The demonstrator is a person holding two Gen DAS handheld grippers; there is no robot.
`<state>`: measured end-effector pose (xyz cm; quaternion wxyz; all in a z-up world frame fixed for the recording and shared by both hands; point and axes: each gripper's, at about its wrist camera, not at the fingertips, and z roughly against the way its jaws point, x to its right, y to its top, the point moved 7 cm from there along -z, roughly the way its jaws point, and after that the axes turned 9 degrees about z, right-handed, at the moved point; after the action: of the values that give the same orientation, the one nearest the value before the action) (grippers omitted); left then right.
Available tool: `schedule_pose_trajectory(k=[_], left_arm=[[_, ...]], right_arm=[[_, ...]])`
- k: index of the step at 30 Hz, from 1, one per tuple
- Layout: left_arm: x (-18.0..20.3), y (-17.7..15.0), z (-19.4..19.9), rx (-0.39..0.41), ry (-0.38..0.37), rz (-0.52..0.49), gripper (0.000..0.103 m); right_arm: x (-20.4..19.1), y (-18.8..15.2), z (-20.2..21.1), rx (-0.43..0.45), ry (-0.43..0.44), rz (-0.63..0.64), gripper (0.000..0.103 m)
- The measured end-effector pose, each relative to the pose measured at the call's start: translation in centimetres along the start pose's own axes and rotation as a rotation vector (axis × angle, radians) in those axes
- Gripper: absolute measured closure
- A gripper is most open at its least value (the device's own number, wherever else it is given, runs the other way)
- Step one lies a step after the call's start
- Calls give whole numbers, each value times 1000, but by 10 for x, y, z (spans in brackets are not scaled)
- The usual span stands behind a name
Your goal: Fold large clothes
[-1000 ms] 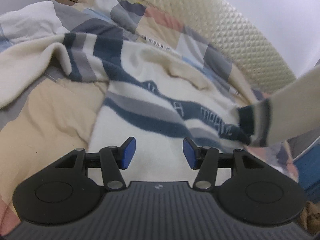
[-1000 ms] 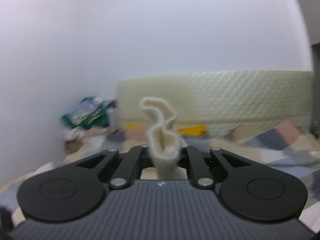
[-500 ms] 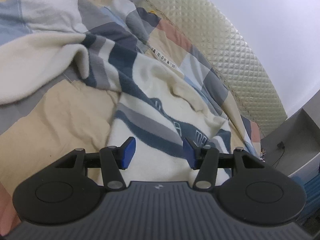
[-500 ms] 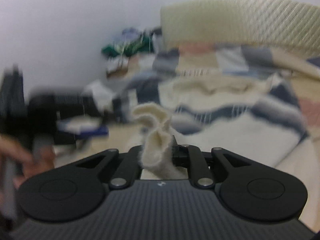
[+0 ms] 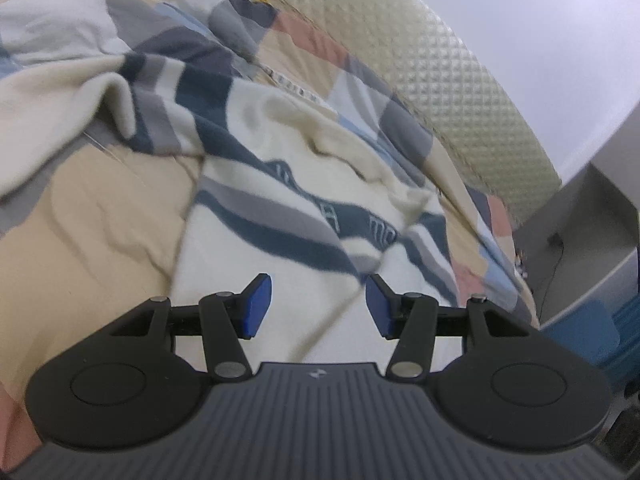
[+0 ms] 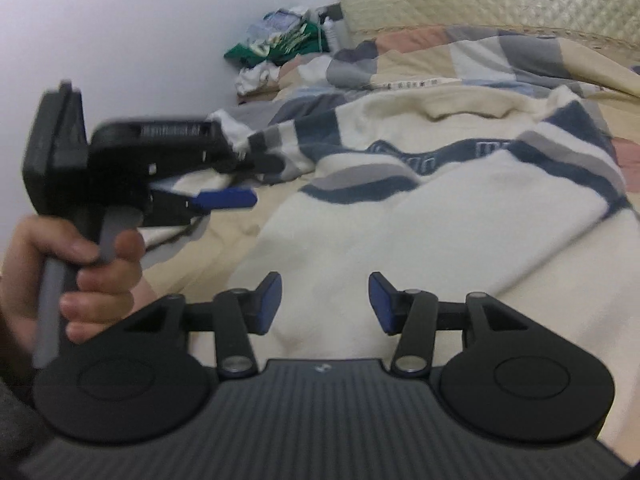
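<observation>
1. The sweater (image 5: 280, 216), cream fleece with navy and grey stripes, lies spread across the bed (image 5: 92, 216), body towards both cameras, one sleeve (image 5: 72, 92) trailing off to the left wrist view's left
2. It looks thick, soft and limp, fairly light but bulky; it should sag and bunch when lifted, so a pinch on a doubled edge such as hem, cuff or shoulder seam would likely hold better than flat cloth
3. The left gripper (image 5: 318, 304) hangs over the lower body with jaws wide apart, holding nothing; the right gripper (image 6: 324, 302) is likewise spread and empty above the cream panel
4. A rumpled patchwork quilt (image 6: 500, 56) beneath could get pinched along with the fleece; a pile of clothes (image 6: 280, 40) by the wall and the padded headboard (image 5: 460, 80) sit well clear
</observation>
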<state>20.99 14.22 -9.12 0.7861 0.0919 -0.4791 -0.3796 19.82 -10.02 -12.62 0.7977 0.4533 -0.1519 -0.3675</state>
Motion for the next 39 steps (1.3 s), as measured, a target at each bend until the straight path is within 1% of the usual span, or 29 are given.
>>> schedule_pose_trajectory(k=[3,7,8,9,10,12,15,18,20,23,28,33,36,39], left_arm=[[7,-16,-8,-47,-4,-30,46],[12,-37,-21,-94,38,-102,46],[13,-42,-25,-108,46,-116,46],[13,-46,-29,-117,52,-126,46],[13,-51,-32,-126,62,-141,46],[14,-60,-40,-146,92,-182,46],[11,-71,-52,-174,136,-216,47],[5,-83,-66,-219,197,-248,51],[2,-87,-71,-233,221,-261,51],[2,-88,-73,-227,237,-281,51],[7,-88,-72,-210,261,-312,51],[14,-87,-65,-163,288,-355,51],[15,-84,-59,-129,295,-353,51],[14,-77,-52,-91,300,-326,51]], right_arm=[[21,-4,6,31,-47,-19,53],[55,-9,-3,39,-117,-106,53],[62,-10,-7,42,-145,-109,53],[70,-11,-11,40,-190,-105,52],[75,-12,-15,38,-209,-102,52],[84,-13,-22,34,-224,-104,58],[94,-18,-34,17,-228,-130,59],[97,-20,-45,13,-230,-132,59],[98,-21,-48,11,-222,-144,59],[101,-25,-54,-15,-213,-159,59],[104,-27,-55,-18,-197,-183,59],[104,-28,-53,-23,-193,-197,60],[106,-29,-51,-25,-187,-218,60],[106,-30,-51,-26,-185,-226,60]])
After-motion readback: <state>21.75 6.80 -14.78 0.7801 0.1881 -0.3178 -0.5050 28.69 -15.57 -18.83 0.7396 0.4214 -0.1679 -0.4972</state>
